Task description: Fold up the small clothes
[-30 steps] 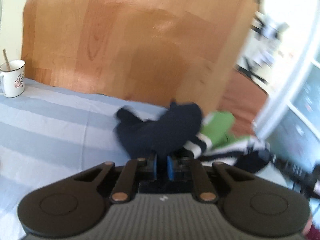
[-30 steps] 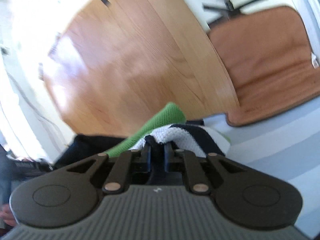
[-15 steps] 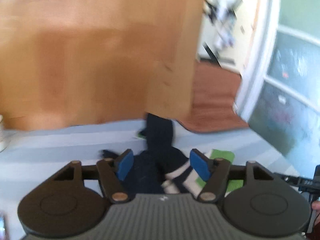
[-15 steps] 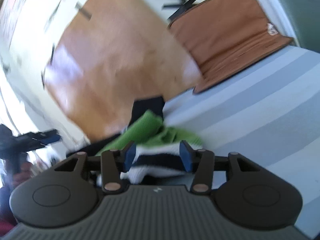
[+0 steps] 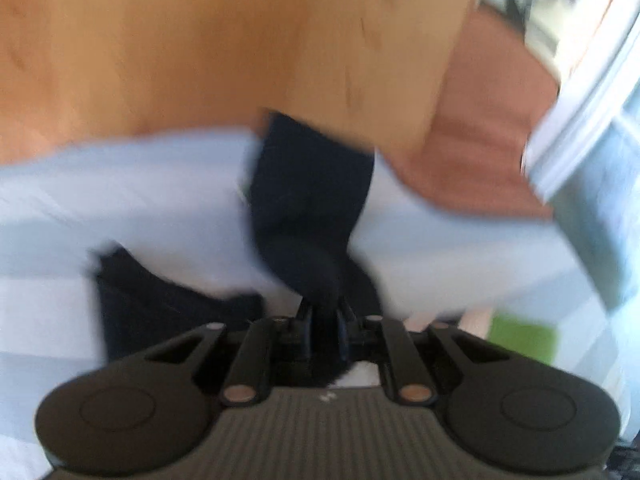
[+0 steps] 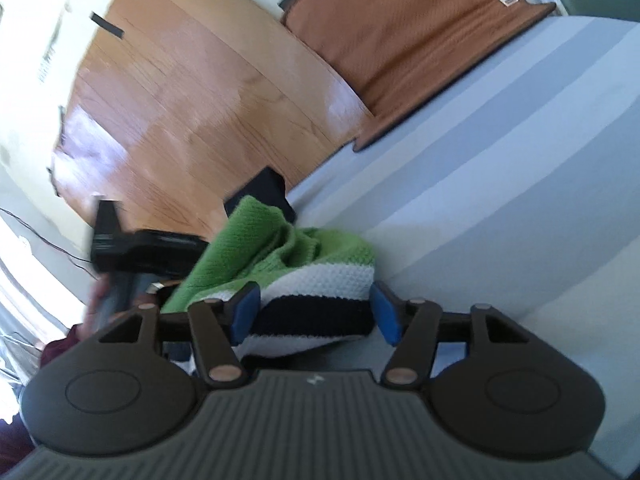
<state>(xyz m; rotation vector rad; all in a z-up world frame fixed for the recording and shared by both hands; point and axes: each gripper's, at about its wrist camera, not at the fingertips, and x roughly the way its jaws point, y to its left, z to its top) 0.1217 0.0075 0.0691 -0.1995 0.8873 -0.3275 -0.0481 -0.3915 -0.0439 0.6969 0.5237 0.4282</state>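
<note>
Navy garment [image 5: 308,184] pinched in left gripper [image 5: 323,330]; right gripper [image 6: 316,312] (jaws parted) straddles striped knit [image 6: 316,292].

Daylight fills both views. In the left wrist view motion blur smears everything beyond the left tool [image 5: 323,330]: the dark garment [image 5: 308,196] above it and the wooden floor [image 5: 200,52] lose all edges, while the tool's own body stays fairly sharp. The right wrist view is crisper; pale glare streaks the wooden floor [image 6: 192,92] above the striped knit [image 6: 308,296], and the far left washes out white. Fisheye bending curves the edges.
</note>
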